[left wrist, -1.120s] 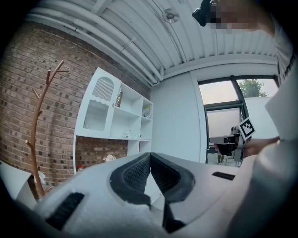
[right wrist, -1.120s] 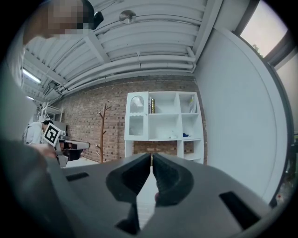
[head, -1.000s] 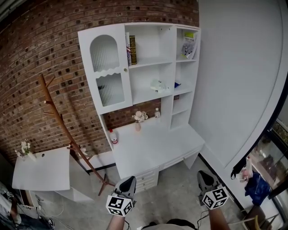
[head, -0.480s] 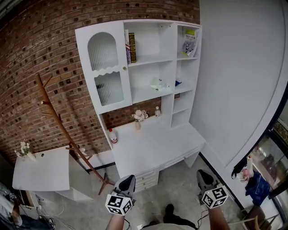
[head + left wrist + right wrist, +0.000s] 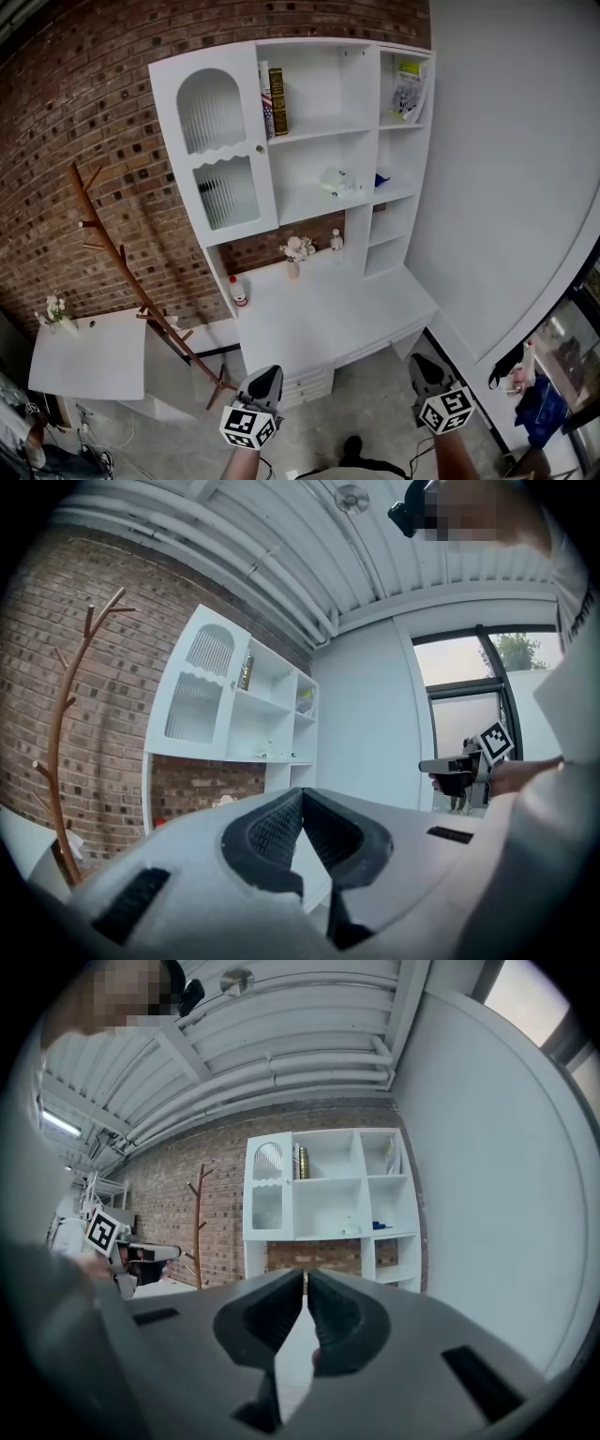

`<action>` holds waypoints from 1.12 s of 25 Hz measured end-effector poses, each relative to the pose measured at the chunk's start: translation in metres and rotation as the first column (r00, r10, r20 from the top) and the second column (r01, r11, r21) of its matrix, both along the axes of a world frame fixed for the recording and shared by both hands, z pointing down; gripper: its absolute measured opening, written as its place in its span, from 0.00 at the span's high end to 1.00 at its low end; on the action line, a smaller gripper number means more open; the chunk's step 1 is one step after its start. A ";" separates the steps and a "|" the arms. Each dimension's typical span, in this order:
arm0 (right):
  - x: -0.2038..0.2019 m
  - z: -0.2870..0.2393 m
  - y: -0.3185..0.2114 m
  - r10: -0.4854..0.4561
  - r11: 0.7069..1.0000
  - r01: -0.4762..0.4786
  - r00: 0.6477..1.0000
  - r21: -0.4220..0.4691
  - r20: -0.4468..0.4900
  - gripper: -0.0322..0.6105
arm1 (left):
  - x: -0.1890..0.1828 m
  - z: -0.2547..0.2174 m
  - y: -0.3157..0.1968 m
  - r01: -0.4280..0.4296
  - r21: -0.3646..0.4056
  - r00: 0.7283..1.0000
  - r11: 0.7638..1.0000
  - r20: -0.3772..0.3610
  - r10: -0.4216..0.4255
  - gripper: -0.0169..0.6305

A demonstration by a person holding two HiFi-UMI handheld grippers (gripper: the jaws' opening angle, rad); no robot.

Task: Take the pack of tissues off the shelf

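Observation:
The pale pack of tissues [image 5: 333, 181] lies on the middle open shelf of the white cabinet [image 5: 403, 131], and it is small in the right gripper view [image 5: 349, 1225]. Both grippers are held low and far short of the desk. My left gripper [image 5: 265, 380] is shut with nothing in it, its ribbed pads meeting at the tip [image 5: 302, 794]. The right gripper [image 5: 427, 370] is likewise shut and empty [image 5: 306, 1276]. Each gripper shows at the edge of the other's view.
A white desk [image 5: 375, 323] stands under the shelves with a flower vase [image 5: 295, 251] and a red-capped bottle [image 5: 237, 291]. Books [image 5: 274, 98] fill the top shelf. A wooden coat rack [image 5: 122, 258] and a small white table [image 5: 89, 352] stand left; a white wall runs along the right.
The cabinet and desk have grown slightly larger and shifted right in the head view as I step closer. Both grippers keep their places in the view and stay shut.

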State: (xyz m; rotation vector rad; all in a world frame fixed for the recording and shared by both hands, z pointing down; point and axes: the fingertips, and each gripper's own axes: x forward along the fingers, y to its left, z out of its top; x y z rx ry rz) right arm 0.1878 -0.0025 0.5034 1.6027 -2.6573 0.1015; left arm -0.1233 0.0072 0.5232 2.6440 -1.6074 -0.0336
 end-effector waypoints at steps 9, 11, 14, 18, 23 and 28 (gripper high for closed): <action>0.018 -0.004 -0.064 -0.051 0.999 0.052 0.999 -0.012 0.005 0.89 | 0.022 -0.003 -0.048 0.043 -0.010 0.999 0.999 0.004 -0.043 0.94; 0.023 -0.002 -0.076 -0.066 0.998 0.066 0.998 -0.017 0.007 0.89 | 0.028 -0.002 -0.057 0.054 -0.012 0.999 0.998 0.006 -0.054 0.94; 0.032 0.001 -0.094 -0.087 0.996 0.088 0.996 -0.020 0.007 0.89 | 0.038 -0.003 -0.069 0.072 -0.009 0.997 0.997 0.011 -0.072 0.94; 0.045 0.005 -0.118 -0.112 0.993 0.112 0.994 -0.022 0.008 0.89 | 0.051 -0.002 -0.083 0.099 -0.007 0.995 0.995 0.011 -0.099 0.94; 0.050 0.009 -0.138 -0.149 0.988 0.149 0.989 -0.030 0.007 0.89 | 0.062 -0.002 -0.097 0.125 -0.010 0.992 0.992 0.013 -0.125 0.94; 0.053 0.012 -0.153 -0.158 0.987 0.158 0.987 -0.041 0.016 0.89 | 0.067 0.000 -0.107 0.133 -0.021 0.991 0.991 0.020 -0.133 0.94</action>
